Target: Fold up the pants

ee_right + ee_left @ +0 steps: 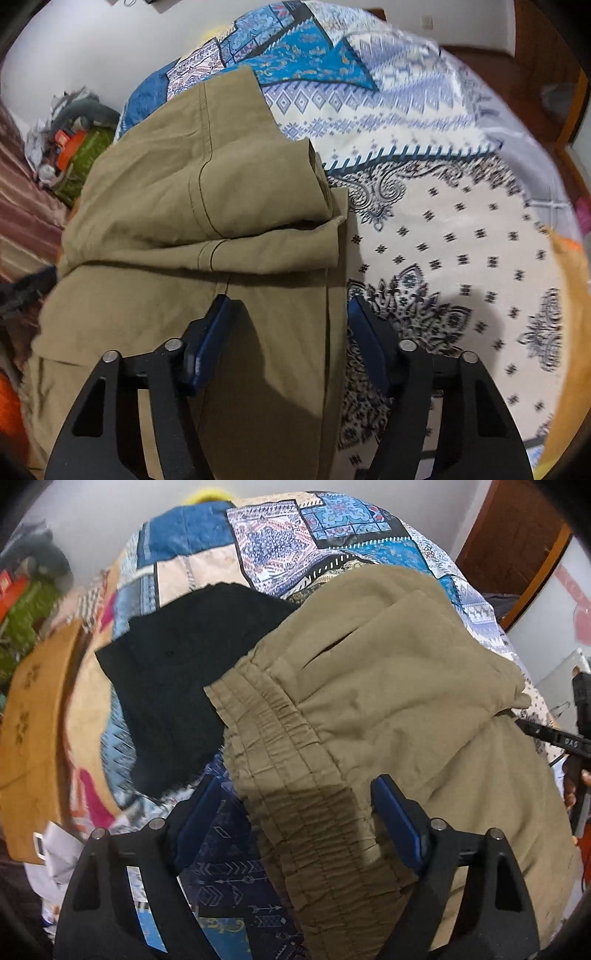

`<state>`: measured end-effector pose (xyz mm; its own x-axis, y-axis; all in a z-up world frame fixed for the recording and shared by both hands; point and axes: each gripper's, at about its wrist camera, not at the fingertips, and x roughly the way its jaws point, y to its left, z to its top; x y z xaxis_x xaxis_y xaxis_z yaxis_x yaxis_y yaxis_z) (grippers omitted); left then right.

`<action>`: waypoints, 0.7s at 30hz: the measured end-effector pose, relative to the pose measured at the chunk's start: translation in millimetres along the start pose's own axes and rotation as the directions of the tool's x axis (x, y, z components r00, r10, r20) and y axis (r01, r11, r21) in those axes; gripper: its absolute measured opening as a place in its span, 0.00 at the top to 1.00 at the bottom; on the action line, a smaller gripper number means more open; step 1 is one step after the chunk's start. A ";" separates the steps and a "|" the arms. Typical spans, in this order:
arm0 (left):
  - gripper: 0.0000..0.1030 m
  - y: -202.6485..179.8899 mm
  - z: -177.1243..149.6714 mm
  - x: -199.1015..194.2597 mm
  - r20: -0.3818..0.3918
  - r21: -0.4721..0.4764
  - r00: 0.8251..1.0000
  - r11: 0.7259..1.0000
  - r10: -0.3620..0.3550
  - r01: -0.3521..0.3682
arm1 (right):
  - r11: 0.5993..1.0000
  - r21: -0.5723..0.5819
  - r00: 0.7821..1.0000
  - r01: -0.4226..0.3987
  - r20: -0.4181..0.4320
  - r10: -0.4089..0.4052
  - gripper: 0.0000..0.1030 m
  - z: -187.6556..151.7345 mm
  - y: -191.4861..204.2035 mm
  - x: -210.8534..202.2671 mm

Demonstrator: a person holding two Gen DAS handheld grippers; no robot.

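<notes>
Khaki pants [369,686] lie folded in layers on a patterned bedspread [295,528]. In the left wrist view the elastic waistband [295,775] runs between my left gripper's open blue pads; the left gripper [295,805] hovers over it and grips nothing. In the right wrist view the pants [184,206] show a folded leg stacked on top. My right gripper [288,328] is open over the pants' right edge, one pad above the cloth, the other above the bedspread [461,240].
A black folded garment [177,672] lies left of the pants. An orange-brown cloth [33,731] lies at the left edge. A pile of clutter [74,144] sits by the wall. The right gripper's body shows at the left view's right edge [576,738].
</notes>
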<state>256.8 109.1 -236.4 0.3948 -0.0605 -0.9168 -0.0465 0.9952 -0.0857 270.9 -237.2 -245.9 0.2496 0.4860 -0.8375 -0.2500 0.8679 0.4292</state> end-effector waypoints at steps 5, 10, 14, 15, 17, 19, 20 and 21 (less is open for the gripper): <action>0.37 1.5 0.5 5.0 -0.005 -0.009 0.998 0.998 -0.057 0.057 | 0.999 -0.031 1.000 0.022 0.015 -0.022 0.77 -5.6 3.6 -0.6; 0.47 -0.8 3.9 2.5 0.015 0.037 1.000 0.999 0.009 -0.010 | 0.990 -0.108 0.995 0.092 0.036 -0.089 0.93 -8.1 12.8 0.9; 0.47 2.7 5.1 3.2 0.032 0.059 0.998 0.996 0.061 -0.063 | 0.975 -0.174 0.990 0.140 0.051 -0.133 0.94 -23.0 25.1 -6.7; 0.47 2.4 4.8 4.5 0.034 0.062 0.997 0.996 0.068 -0.070 | 0.973 -0.179 0.989 0.144 0.054 -0.136 0.94 -27.1 25.7 -9.6; 0.46 0.8 3.3 6.8 0.042 0.073 0.996 0.993 0.084 -0.087 | 0.974 -0.171 0.989 0.148 0.058 -0.140 0.94 -35.3 23.0 -15.5; 0.45 -0.4 2.6 7.2 0.049 0.087 0.994 0.991 0.097 -0.101 | 0.976 -0.159 0.988 0.149 0.058 -0.141 0.95 -41.8 19.9 -19.5; 0.43 0.0 2.5 6.7 0.054 0.090 0.994 0.991 0.099 -0.103 | 0.978 -0.146 0.988 0.147 0.057 -0.140 0.95 -44.5 16.8 -20.6; 0.41 0.8 2.5 6.8 0.056 0.091 0.993 0.990 0.100 -0.104 | 0.981 -0.132 0.989 0.141 0.052 -0.136 0.95 -46.5 14.8 -21.4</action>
<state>261.8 109.7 -241.7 0.4387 0.0433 -0.8976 -0.0037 0.9989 0.0463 218.3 -239.5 -237.3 0.3292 0.3684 -0.8694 -0.3333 0.9068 0.2580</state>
